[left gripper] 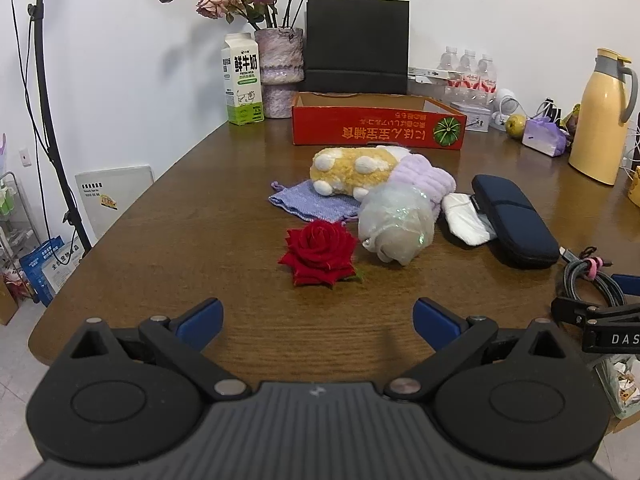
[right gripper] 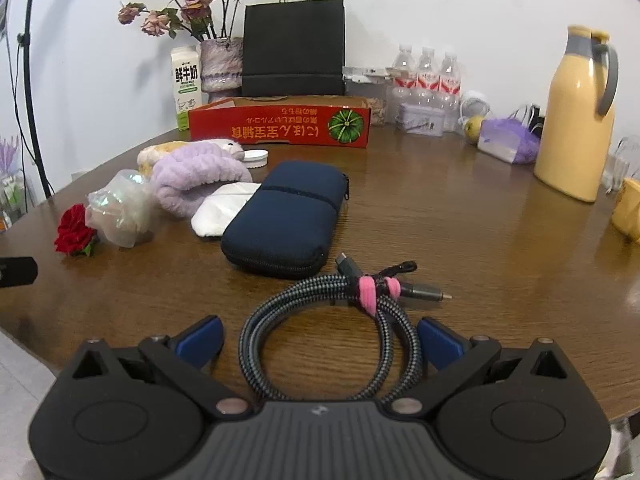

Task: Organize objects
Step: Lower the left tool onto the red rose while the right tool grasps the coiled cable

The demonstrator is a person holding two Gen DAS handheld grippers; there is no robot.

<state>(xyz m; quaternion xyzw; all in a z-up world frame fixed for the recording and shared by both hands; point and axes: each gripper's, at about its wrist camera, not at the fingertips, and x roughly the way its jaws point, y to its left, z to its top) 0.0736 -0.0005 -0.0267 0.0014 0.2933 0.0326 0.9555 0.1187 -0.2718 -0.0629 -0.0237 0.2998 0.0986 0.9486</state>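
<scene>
My left gripper (left gripper: 318, 320) is open and empty above the near table edge, just short of a red rose (left gripper: 318, 252). Behind the rose lie a clear wrapped bundle (left gripper: 394, 222), a yellow plush toy (left gripper: 352, 170), a lilac fluffy cloth (left gripper: 424, 178), a blue knit pouch (left gripper: 312, 200), a white pad (left gripper: 466, 218) and a navy case (left gripper: 514, 220). My right gripper (right gripper: 320, 344) is open, its fingers on either side of a coiled braided cable (right gripper: 332, 320) tied with a pink strap; the case (right gripper: 288, 216) lies beyond it. A red cardboard tray (left gripper: 378, 126) stands open at the back.
At the back stand a milk carton (left gripper: 242, 80), a vase of dried roses (left gripper: 278, 68), a black paper bag (left gripper: 356, 44), water bottles (left gripper: 468, 74) and a yellow thermos (left gripper: 600, 116). A light stand (left gripper: 52, 120) rises left of the table. The table's (left gripper: 192, 248) front edge is near me.
</scene>
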